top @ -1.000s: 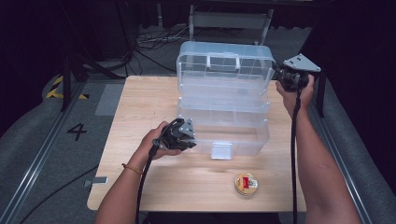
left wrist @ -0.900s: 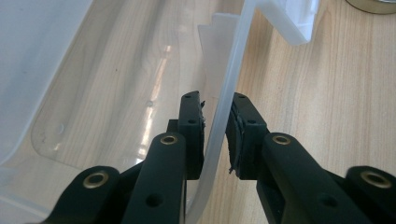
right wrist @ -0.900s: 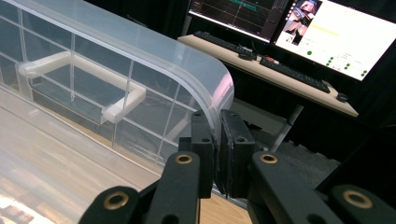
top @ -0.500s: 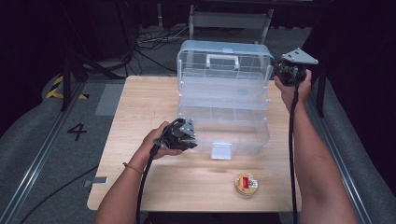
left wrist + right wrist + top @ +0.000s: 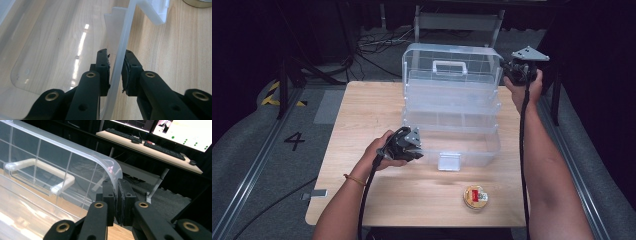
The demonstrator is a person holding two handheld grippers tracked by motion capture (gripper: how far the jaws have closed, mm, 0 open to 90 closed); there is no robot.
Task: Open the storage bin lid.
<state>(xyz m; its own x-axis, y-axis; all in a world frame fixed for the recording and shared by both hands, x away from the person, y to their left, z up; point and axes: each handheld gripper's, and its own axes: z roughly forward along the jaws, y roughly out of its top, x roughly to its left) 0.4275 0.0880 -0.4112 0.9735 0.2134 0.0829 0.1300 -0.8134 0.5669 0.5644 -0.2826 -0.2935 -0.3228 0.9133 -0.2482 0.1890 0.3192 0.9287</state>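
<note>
The clear plastic storage box (image 5: 452, 115) sits mid-table in the high view, its lid (image 5: 451, 65) with the white handle (image 5: 450, 67) swung nearly upright toward the top of the frame. The right gripper (image 5: 508, 70), upper right, is clamped on the lid's corner edge; the left gripper (image 5: 416, 146), at centre, pinches the base's front wall (image 5: 117, 67). Opening looks all but finished; the small round tin (image 5: 475, 196) at lower right remains outside the box.

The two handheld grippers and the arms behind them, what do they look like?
Both are black. The left gripper and right gripper each trail a black cable, and the right carries a grey three-cornered plate. Their tongs show brass-coloured rivets. The forearms are bare, with a thin orange band on the left wrist.
</note>
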